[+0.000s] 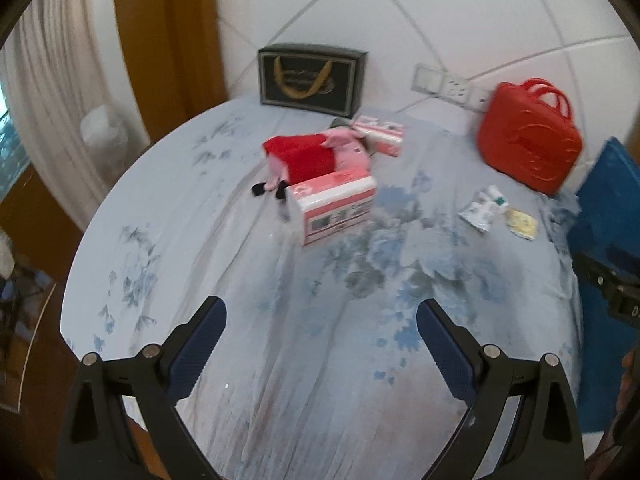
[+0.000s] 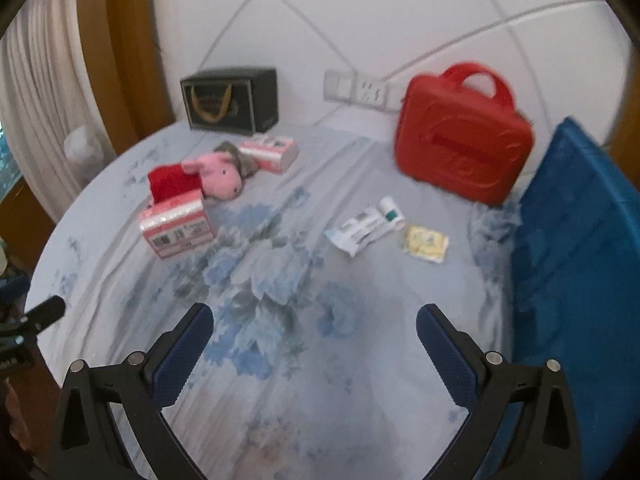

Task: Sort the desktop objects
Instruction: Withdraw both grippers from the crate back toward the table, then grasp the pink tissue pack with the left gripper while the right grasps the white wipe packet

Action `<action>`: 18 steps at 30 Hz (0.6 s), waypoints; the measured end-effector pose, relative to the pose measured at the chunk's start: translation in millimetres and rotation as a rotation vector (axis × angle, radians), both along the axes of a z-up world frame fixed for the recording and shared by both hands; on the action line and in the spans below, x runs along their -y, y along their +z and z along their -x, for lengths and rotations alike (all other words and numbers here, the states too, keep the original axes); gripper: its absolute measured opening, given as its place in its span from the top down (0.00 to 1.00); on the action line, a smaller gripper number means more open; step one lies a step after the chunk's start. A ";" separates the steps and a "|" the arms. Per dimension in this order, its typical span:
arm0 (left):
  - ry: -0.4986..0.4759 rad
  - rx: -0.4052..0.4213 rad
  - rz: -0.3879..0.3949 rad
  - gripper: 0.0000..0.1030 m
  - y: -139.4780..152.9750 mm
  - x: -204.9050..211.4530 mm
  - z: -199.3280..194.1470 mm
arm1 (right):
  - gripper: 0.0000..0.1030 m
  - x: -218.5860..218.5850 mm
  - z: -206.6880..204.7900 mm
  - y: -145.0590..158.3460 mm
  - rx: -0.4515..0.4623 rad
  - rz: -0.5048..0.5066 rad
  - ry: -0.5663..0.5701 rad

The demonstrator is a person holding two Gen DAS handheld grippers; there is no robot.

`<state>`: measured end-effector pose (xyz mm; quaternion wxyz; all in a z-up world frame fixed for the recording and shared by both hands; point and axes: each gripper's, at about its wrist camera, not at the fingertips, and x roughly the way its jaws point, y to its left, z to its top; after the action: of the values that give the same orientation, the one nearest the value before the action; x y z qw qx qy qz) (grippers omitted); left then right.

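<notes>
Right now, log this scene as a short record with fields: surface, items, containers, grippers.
surface: floral blue cloth over a round table
toy: pink pig plush in red dress, lying down
tissue packs: near pack touching the plush; far pack behind it
small items: white tube beside yellow sachet
containers: red case upright; black gift bag by the wall; blue bin at right edge
left gripper: open, holding nothing
right gripper: open, holding nothing

A bedroom in a home: a floral blue bedsheet [image 2: 280,280] spread below a padded white headboard [image 2: 360,20], curtains [image 1: 52,92] at the side, and a pink plush toy [image 2: 218,174] lying on top.
</notes>
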<state>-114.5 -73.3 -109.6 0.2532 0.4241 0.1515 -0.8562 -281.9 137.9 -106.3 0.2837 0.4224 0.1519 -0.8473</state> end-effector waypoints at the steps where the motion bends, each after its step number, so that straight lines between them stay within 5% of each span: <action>1: 0.009 0.009 -0.003 0.05 -3.5 5.6 4.6 | 0.00 1.2 5.0 -4.7 0.009 -0.008 0.001; 12: -0.044 0.062 0.033 0.05 -18.1 46.9 61.4 | 0.00 -16.3 56.7 -43.9 0.082 -0.069 -0.124; 18: -0.161 0.107 0.034 0.05 -36.3 71.0 109.8 | 0.00 -27.1 77.1 -57.3 0.121 -0.100 -0.262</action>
<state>-224.3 -144.3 -145.9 0.1984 0.4755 0.0886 -0.8525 -358.9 164.9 -163.6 0.1581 0.5023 0.1203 -0.8416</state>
